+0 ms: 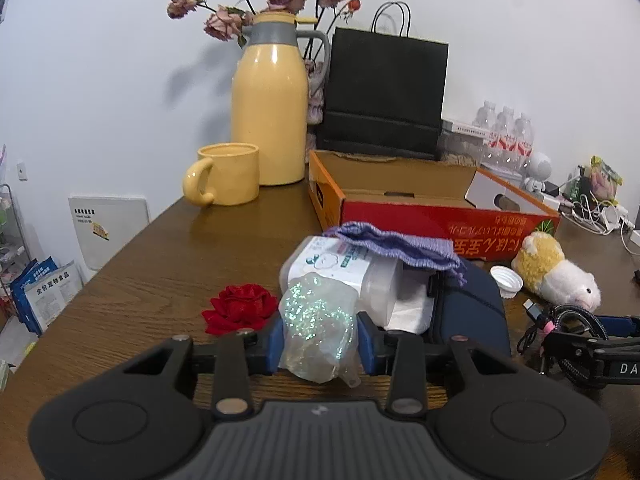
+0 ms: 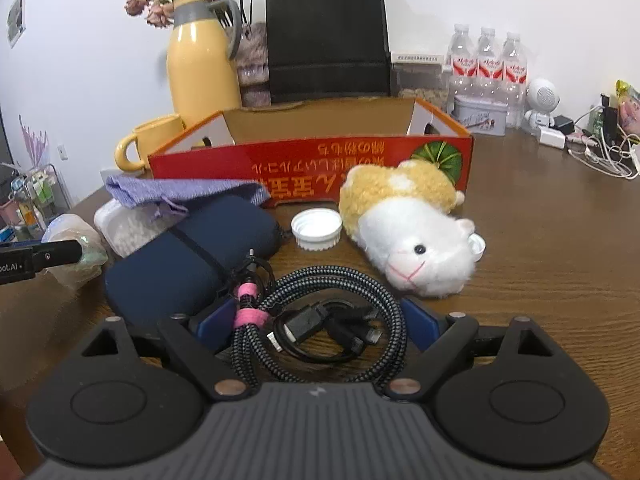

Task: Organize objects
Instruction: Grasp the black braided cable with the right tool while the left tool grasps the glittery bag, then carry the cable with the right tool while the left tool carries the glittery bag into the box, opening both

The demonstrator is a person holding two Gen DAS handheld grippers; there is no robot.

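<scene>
My left gripper [image 1: 320, 340] is shut on a crumpled clear bag with green glitter [image 1: 316, 320]; both blue pads press its sides just above the wooden table [image 1: 152, 272]. Right behind it lie a white plastic tub [image 1: 348, 268], a purple cloth [image 1: 396, 246] and a navy pouch [image 1: 468, 304]. My right gripper [image 2: 318, 320] stands open around a coil of black braided cables [image 2: 320, 312] tied with pink tape, its pads close beside the coil. A yellow and white plush hamster [image 2: 404, 232] lies just past the cables. The open red carton [image 2: 312, 160] stands behind it.
A red fabric flower [image 1: 238, 308] lies left of the bag. A white cap [image 2: 316, 230] sits beside the plush. Yellow mug [image 1: 228, 174], yellow thermos [image 1: 270, 112], black paper bag [image 1: 386, 92] and water bottles [image 2: 486, 64] line the wall. Chargers and wires [image 2: 600, 148] crowd the far right.
</scene>
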